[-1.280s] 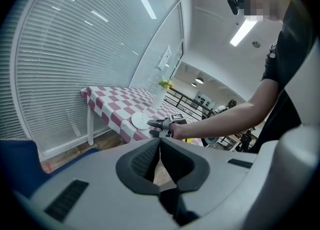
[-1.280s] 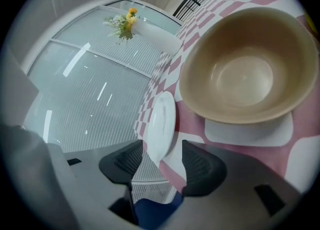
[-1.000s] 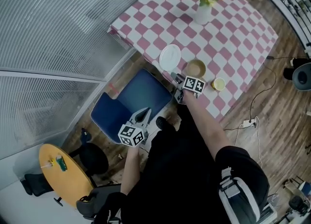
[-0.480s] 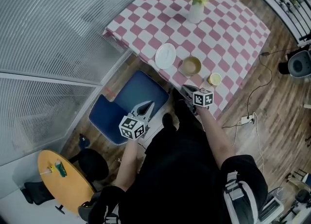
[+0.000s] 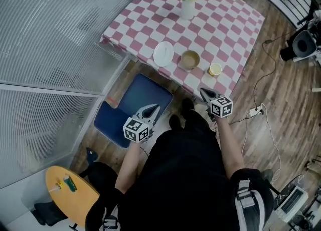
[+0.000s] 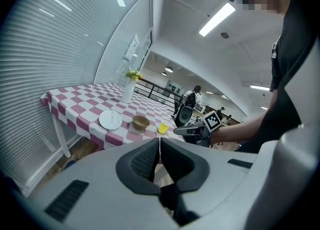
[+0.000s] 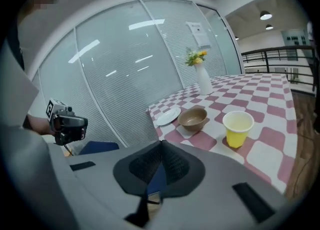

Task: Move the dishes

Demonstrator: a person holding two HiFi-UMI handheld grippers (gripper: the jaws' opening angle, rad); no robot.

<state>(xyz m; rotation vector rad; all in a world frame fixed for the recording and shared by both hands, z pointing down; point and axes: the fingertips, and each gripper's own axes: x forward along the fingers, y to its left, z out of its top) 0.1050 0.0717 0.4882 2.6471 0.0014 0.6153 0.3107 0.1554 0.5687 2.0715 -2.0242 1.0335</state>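
Observation:
A white plate (image 5: 163, 53), a brown bowl (image 5: 189, 59) and a yellow cup (image 5: 215, 69) stand in a row near the front edge of the pink-checked table (image 5: 220, 19). The plate (image 7: 168, 115), bowl (image 7: 193, 117) and cup (image 7: 237, 127) also show in the right gripper view. My right gripper (image 5: 207, 93) hangs shut and empty just off the table's edge, short of the cup. My left gripper (image 5: 149, 110) is shut and empty, held over the blue seat, well short of the plate (image 6: 110, 119).
A white vase of yellow flowers (image 5: 187, 2) stands at the table's far side. A blue chair seat (image 5: 133, 107) sits in front of the table. Slatted glass walls (image 5: 55, 49) close the left. Cables and a power strip (image 5: 256, 110) lie on the wood floor at right.
Both grippers have drawn back from the table; the right one, formerly close to the bowl, now hangs off the table's edge. The table sits farther away in view.

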